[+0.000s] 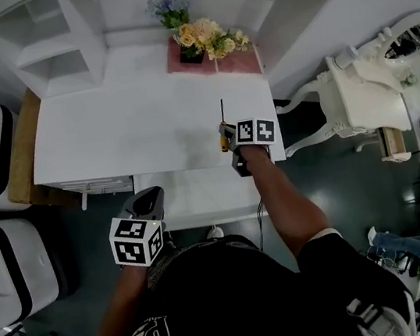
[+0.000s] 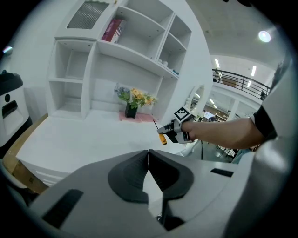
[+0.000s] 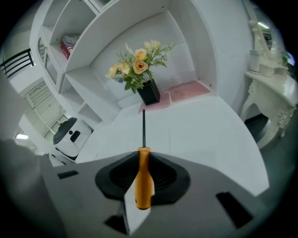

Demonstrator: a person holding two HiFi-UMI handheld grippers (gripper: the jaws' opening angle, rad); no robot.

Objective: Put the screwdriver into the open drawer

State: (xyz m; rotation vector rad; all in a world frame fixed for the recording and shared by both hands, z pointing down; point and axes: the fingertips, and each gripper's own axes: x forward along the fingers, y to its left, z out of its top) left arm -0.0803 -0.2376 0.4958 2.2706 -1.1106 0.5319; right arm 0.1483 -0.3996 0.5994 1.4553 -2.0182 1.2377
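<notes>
Two grippers, one screwdriver: nearest, the left gripper (image 2: 148, 160) hangs by the left end of the open drawer (image 1: 199, 198), jaws pressed together on nothing. The right gripper (image 3: 143, 161) is clamped on the screwdriver (image 3: 144, 183) by its orange handle, dark shaft pointing ahead over the white worktop (image 1: 131, 120). Beyond stands one flower pot (image 3: 150, 93) on a pink mat (image 3: 188, 91), white shelves (image 2: 74, 69) behind.

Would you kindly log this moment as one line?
right gripper: shut on screwdriver | left gripper: shut, empty | screwdriver: over desk
</notes>
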